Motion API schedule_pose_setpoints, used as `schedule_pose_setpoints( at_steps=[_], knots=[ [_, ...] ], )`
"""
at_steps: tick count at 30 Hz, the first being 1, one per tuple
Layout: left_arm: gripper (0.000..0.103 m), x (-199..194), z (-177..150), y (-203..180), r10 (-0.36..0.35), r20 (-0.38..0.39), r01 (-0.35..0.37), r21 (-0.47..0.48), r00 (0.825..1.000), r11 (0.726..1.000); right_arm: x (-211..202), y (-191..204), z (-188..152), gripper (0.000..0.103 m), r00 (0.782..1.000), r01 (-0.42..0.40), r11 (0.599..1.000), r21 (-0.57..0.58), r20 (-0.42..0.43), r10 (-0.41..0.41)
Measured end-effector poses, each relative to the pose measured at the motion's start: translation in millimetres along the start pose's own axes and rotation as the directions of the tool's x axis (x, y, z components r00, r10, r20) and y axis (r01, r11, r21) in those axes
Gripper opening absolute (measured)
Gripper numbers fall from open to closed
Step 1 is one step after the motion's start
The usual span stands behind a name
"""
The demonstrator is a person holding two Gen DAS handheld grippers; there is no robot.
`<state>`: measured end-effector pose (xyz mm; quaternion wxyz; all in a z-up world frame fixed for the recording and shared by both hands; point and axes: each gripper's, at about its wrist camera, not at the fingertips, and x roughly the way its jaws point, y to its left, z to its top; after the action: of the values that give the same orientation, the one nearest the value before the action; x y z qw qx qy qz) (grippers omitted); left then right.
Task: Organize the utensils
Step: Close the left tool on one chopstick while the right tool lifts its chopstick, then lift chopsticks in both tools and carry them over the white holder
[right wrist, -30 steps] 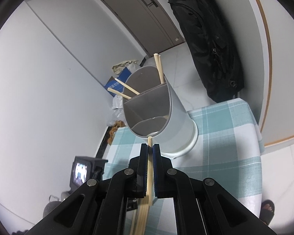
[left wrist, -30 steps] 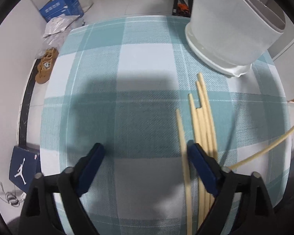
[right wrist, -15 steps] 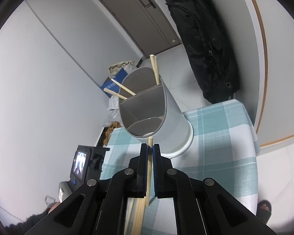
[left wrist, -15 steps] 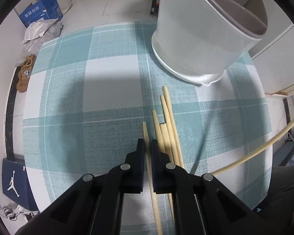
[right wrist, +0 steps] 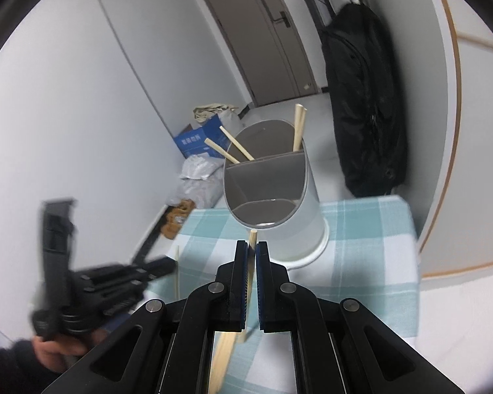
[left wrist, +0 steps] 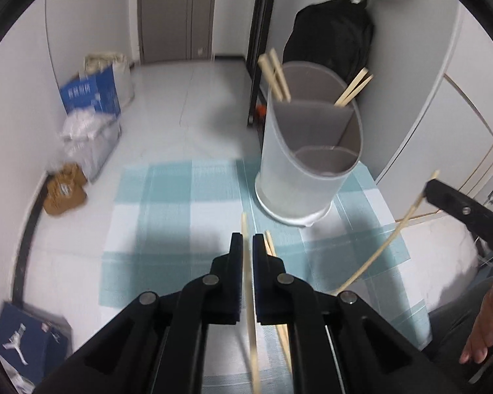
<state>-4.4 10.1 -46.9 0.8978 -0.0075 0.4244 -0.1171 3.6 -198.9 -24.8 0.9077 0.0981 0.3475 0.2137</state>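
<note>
Chopstick [left wrist: 248, 282] points toward holder [left wrist: 307, 161].

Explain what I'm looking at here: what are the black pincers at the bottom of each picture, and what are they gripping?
No robot: a person carries a hand-held gripper in each hand, each with a fisheye camera looking along its fingers. In the left camera's picture, the left hand-held gripper is shut on one chopstick. In the right camera's picture, the right hand-held gripper is shut on another chopstick. On the checked tablecloth stand a divided white holder with chopsticks already in its back compartment, and loose chopsticks.
</note>
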Motion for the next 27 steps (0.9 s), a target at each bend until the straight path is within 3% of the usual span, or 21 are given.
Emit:
schedule_pose_setpoints(
  at_steps=[7, 9, 11, 13, 17, 19, 22, 24, 27],
  knots=[
    [0.0, -14, 13, -8, -0.029, 0.035, 0.028, 0.029, 0.999, 0.999, -3, 15, 1, 0.004, 1.0, -0.002, 0.999, -0.035, 0.008, 0.002],
    [0.0, -14, 11, -6, -0.037, 0.018, 0.037, 0.008, 0.999, 0.999, -3, 15, 0, 0.004, 1.0, 0.006, 0.999, -0.042, 0.009, -0.006],
    [0.0, -1, 8, 3, -0.061, -0.065, 0.058, -0.043, 0.996, 0.997, -4, 13, -1, 0.004, 1.0, 0.003, 0.999, -0.033, 0.008, -0.003],
    [0.0, 17, 0, 9, -0.076, -0.158, 0.064, -0.079, 0.985, 0.995, -6, 11, -1, 0.004, 1.0, -0.001, 1.0, -0.02, 0.013, 0.001],
    [0.006, 59, -18, 12, -0.094, -0.323, 0.064, -0.101, 0.942, 0.993, -9, 4, 1, 0.004, 0.999, -0.03, 0.999, 0.02, 0.025, 0.029],
    [0.008, 71, -23, 11, -0.08, -0.351, 0.046, -0.104, 0.933, 0.993, -10, 3, 2, 0.004, 0.999, -0.036, 0.999, 0.025, 0.029, 0.035],
    [0.026, 89, -27, 7, -0.06, -0.393, 0.025, -0.094, 0.918, 0.995, -11, 0, 2, 0.004, 0.998, -0.046, 0.998, 0.032, 0.035, 0.045],
    [0.026, 97, -27, 5, -0.03, -0.394, 0.001, -0.072, 0.919, 0.997, -10, -3, 2, 0.004, 0.998, -0.054, 0.998, 0.039, 0.036, 0.052],
    [0.026, 112, -27, 1, 0.0, -0.438, -0.025, -0.051, 0.899, 0.998, -8, -12, 2, 0.004, 0.998, -0.063, 0.995, 0.071, 0.032, 0.061]
  ],
)
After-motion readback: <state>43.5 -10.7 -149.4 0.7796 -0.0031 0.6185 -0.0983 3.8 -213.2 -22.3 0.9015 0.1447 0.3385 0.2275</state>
